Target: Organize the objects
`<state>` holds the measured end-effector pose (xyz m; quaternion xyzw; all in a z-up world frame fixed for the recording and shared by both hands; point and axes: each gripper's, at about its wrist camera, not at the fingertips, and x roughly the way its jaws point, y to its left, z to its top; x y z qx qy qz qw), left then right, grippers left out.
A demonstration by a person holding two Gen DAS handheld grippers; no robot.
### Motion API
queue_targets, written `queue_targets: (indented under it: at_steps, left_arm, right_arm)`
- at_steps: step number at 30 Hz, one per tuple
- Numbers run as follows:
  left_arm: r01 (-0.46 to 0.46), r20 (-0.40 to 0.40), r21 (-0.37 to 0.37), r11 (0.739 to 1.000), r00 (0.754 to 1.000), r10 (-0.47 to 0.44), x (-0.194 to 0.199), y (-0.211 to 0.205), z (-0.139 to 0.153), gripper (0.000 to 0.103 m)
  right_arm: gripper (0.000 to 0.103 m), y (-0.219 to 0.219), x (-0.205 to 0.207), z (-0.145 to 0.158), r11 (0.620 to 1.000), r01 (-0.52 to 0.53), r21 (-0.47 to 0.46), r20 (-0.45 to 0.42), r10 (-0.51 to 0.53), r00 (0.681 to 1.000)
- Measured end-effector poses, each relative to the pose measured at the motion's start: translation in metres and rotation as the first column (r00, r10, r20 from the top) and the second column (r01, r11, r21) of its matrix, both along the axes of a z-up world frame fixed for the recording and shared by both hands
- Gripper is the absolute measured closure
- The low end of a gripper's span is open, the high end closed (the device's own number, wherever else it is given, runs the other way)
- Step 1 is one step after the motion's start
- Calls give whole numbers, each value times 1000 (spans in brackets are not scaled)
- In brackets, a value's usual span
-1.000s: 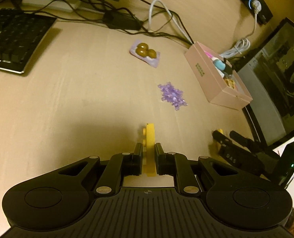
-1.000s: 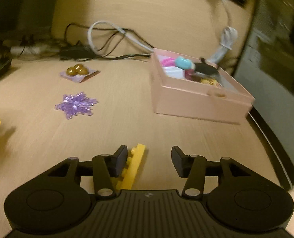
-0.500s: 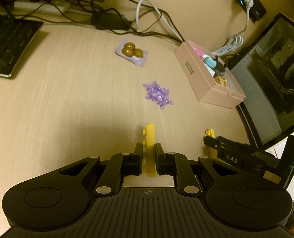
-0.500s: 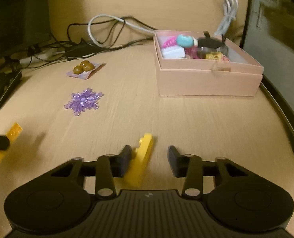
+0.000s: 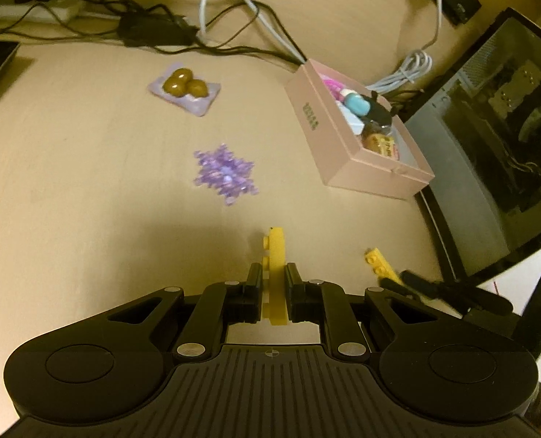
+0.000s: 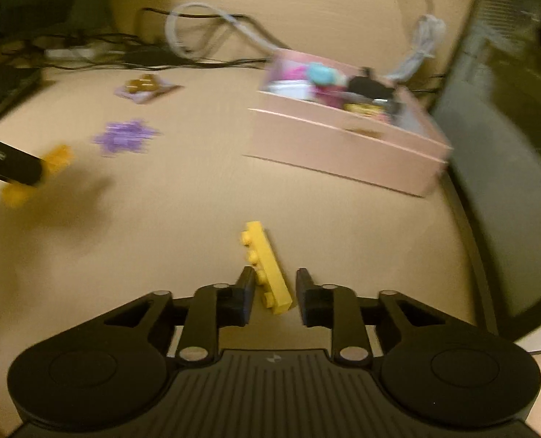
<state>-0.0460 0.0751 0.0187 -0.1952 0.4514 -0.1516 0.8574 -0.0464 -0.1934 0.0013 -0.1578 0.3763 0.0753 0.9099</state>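
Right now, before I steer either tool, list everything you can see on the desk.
yellow bricks: 2, yellow; one clamped in the left tool, one between the right tool's fingers, touching the left one.
snowflake ornament: 1, purple; mid-desk.
brown candies: 2, brown, on a lilac wrapper; far side of the desk.
pink box: 1, pink, open, holding mixed small items; right of centre.
cables: several, black and white; along the back edge.
keyboard: 1, black; far left.
PC case: 1, dark glass side; right edge.
left tool: black, shut on a brick.
right tool: black, part open, brick loose between its fingers.
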Motion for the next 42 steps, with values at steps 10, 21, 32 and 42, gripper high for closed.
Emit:
queue_targets:
  at_steps: [10, 21, 32, 42]
  left_arm:
    - [-11, -24, 58, 998, 1000, 12, 13, -28, -5, 88]
    - [-46, -10, 136, 990, 999, 48, 12, -32, 3, 88]
    - [-76, 16, 164, 984, 997, 75, -2, -8, 12, 88]
    - [50, -12, 130, 990, 999, -49, -3, -17, 3, 88]
  right_arm:
    - [41, -45, -3, -1, 991, 117, 58, 38, -120, 992]
    - [30, -39, 10, -5, 919, 273, 285, -75, -262, 962]
    - [28, -4, 30, -11, 915, 314, 252, -14, -321, 947]
    - [41, -2, 9, 20, 960, 192, 204, 61, -208, 976]
